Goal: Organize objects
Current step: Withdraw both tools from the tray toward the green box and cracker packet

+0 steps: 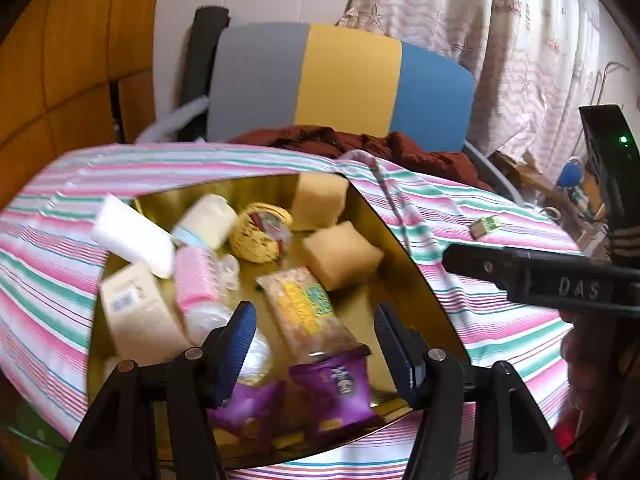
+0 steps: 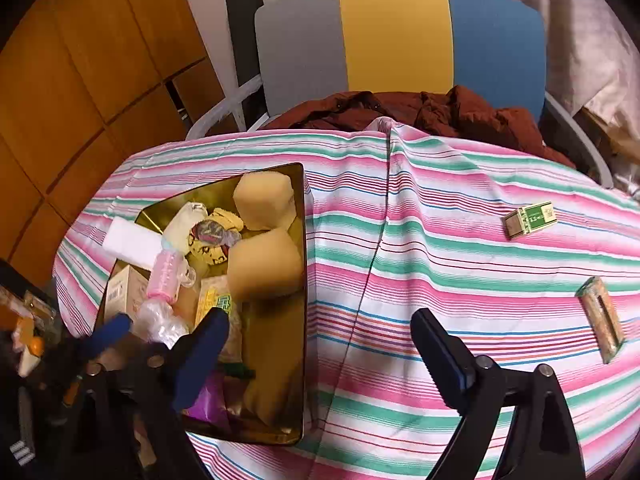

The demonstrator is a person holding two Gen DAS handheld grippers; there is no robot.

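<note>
The right gripper (image 2: 320, 344) hangs with jaws spread wide and empty above the striped cloth (image 2: 440, 248). The small green box (image 2: 530, 219) lies at two o'clock, well apart; it is probably light, stiff card, best pinched across its short sides. The left gripper (image 1: 316, 332), likewise agape, hovers over the gold tray (image 2: 298, 280).

We see a lived-in home: a striped tablecloth (image 2: 440, 240), printed curtains (image 1: 500, 40) upper right, wooden cabinets (image 2: 80, 80) left, a jacket-draped chair (image 2: 400, 40).
</note>
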